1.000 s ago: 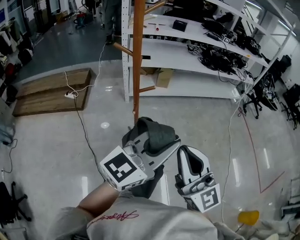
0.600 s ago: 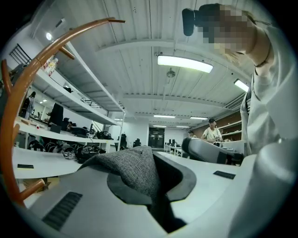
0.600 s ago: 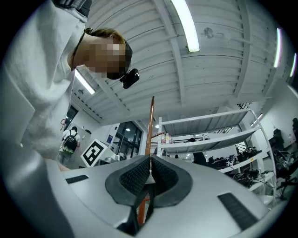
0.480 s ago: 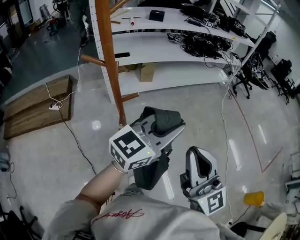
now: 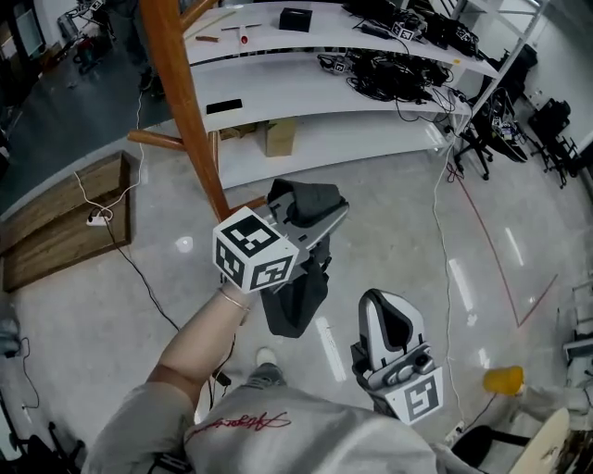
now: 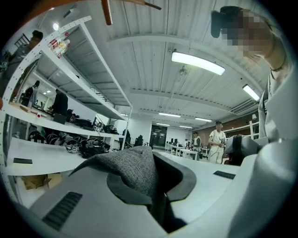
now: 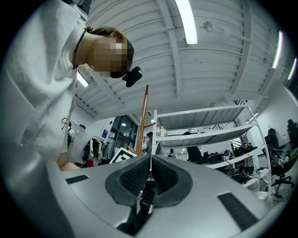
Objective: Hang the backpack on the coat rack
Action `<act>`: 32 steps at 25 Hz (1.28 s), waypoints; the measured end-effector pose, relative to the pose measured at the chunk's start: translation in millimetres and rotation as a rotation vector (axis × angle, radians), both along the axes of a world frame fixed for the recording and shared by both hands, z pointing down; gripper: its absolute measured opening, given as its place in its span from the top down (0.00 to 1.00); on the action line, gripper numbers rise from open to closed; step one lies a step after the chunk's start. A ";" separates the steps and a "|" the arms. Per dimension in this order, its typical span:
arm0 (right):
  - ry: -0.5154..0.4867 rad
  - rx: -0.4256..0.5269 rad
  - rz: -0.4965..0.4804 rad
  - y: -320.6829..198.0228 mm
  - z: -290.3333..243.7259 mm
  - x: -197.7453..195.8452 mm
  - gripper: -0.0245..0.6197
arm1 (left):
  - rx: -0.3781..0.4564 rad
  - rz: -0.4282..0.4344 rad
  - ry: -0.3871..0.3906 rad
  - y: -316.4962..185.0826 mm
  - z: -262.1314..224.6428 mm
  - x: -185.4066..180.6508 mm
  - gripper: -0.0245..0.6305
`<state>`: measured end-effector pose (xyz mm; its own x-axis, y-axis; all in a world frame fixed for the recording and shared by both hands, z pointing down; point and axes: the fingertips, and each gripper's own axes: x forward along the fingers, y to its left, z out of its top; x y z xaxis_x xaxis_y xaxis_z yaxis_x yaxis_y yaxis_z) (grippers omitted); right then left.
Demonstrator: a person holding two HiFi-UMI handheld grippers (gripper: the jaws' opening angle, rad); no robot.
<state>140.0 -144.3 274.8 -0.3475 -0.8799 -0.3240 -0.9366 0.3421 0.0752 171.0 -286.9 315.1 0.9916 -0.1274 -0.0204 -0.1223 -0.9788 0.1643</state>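
Observation:
The coat rack's wooden pole (image 5: pixel 181 102) rises at the upper left of the head view, with pegs (image 5: pixel 153 139) sticking out. My left gripper (image 5: pixel 320 205) is held close to the right of the pole and is shut on a fold of the backpack's grey fabric (image 6: pixel 130 169). The dark backpack (image 5: pixel 295 296) hangs below that gripper. My right gripper (image 5: pixel 387 310) stays lower right, near my body, shut on a black strap with a buckle (image 7: pixel 144 200). The right gripper view shows the pole (image 7: pixel 142 121) ahead and the left gripper's marker cube (image 7: pixel 122 155). A peg (image 6: pixel 107 11) crosses the top of the left gripper view.
White shelving (image 5: pixel 306 88) with cables and boxes stands right behind the rack. A wooden pallet (image 5: pixel 65 213) and a white cable (image 5: pixel 139 268) lie on the floor at left. A yellow thing (image 5: pixel 503 378) sits at lower right. People stand far off (image 6: pixel 216 144).
My left gripper has carried the backpack forward, closer to the pole. The right gripper has followed a little, still on its strap. Both stayed shut.

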 end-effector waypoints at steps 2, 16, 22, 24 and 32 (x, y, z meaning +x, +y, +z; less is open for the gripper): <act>0.002 -0.007 -0.002 -8.6 1.9 -1.5 0.93 | -0.010 -0.021 0.002 -17.5 2.4 -4.2 0.90; 0.012 -0.068 -0.020 -63.9 12.9 -13.9 0.93 | -0.061 -0.079 0.067 -47.7 10.4 -42.7 0.90; 0.013 -0.107 -0.024 -69.5 25.8 -19.3 0.93 | -0.128 -0.104 0.083 -50.4 28.5 -61.8 0.90; 0.010 -0.112 -0.014 -70.0 27.8 -18.1 0.93 | -0.148 -0.106 0.083 -49.9 37.7 -67.8 0.90; 0.009 -0.133 -0.019 -73.2 32.7 -19.0 0.93 | -0.194 -0.104 0.069 -46.5 70.8 -76.5 0.90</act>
